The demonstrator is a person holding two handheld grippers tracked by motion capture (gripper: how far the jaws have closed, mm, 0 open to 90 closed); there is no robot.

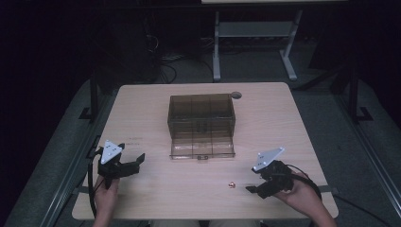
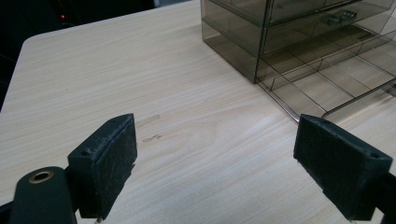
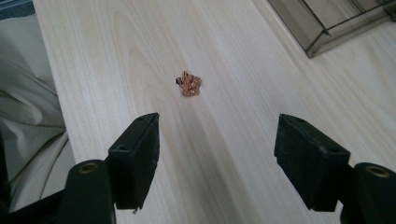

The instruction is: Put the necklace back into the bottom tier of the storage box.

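Little of the work can be judged as done: a small coppery trinket (image 3: 188, 84) is seen lying loose on the table (image 1: 142, 118), near the front edge and apart from everything else, and it is not yet held. The right gripper (image 3: 217, 154) is pointed at it with its jaws spread wide and nothing between them; the trinket lies just ahead of the pads, roughly centred between them. The left gripper (image 2: 217, 163) is held low over bare wood at the other side, its jaws likewise spread wide and empty, aimed toward the smoky clear drawer box (image 1: 201, 115). The bottom drawer (image 1: 202, 147) of that box is seen pulled out toward the person, its divided compartments apparently empty, so a place for the trinket seems to be prepared. What is left, by this reading, is the whole handling: the trinket must be pinched, carried to the open drawer, dropped into a compartment, and the drawer perhaps pushed shut. The surface is a pale wood-grain tabletop, matte, with a faint smudge near the left gripper and a round cable port at its far edge. The room beyond is dark; a grey floor, cables and the legs of another table are made out.
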